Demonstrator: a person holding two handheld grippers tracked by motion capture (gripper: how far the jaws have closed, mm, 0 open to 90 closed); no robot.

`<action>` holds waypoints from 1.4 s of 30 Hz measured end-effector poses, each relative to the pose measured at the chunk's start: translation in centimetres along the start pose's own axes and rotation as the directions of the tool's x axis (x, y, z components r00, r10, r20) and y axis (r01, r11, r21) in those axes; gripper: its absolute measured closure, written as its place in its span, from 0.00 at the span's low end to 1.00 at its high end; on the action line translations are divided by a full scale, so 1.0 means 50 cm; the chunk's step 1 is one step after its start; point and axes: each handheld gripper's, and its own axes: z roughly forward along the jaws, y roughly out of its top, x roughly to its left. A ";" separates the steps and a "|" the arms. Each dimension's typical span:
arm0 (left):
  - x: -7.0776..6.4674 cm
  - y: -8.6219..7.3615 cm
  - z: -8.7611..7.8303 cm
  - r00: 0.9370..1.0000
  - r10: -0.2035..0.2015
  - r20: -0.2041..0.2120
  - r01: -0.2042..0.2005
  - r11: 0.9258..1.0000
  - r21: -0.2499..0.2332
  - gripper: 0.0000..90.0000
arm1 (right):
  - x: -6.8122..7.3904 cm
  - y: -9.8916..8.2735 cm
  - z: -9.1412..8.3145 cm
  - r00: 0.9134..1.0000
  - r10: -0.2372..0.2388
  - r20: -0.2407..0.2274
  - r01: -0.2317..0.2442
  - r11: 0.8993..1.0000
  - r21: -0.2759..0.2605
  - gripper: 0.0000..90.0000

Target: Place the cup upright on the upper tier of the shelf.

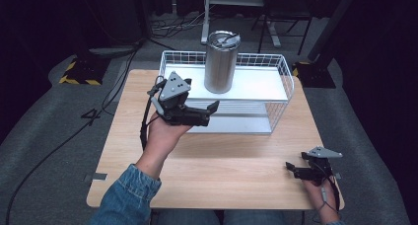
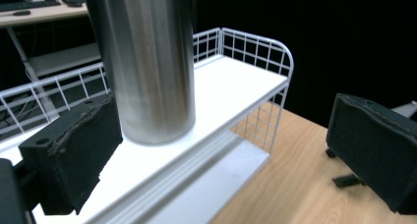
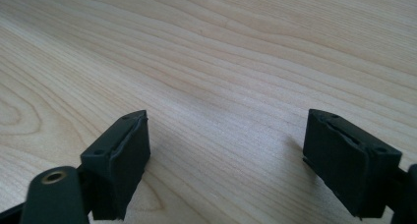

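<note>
Tumbler (image 1: 221,62) stands upright on the white rack (image 1: 276,94); from above, left gripper (image 1: 209,111) (jaws spread) sits near it. Right gripper (image 3: 226,160), spread too, faces bare table (image 3: 206,67).

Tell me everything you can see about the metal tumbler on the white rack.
The tumbler is a tall cylinder of what looks like brushed stainless steel, narrowing slightly toward its base, with a lid on top. It stands upright on the upper shelf of the white wire rack, left of the shelf's middle. Only the shelf touches it. The left gripper is open beside the rack, its fingers near the tumbler but not around it.
</note>
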 end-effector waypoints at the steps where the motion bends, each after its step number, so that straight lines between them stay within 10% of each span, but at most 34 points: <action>1: -0.001 -0.009 -0.006 1.000 0.004 -0.002 -0.004 1.000 0.006 0.01 | 0.000 0.000 -0.001 1.000 -0.001 0.000 0.001 1.000 0.003 0.21; 22: 0.018 -0.176 -0.070 0.999 0.002 -0.037 0.001 0.995 0.099 0.02 | 0.003 0.000 -0.001 1.000 -0.011 0.012 0.011 1.000 -0.002 0.21; 42: 0.038 -0.366 -0.059 0.992 -0.106 -0.071 0.116 0.980 0.160 0.04 | 0.002 0.000 -0.001 1.000 -0.006 0.010 0.006 1.000 0.000 0.20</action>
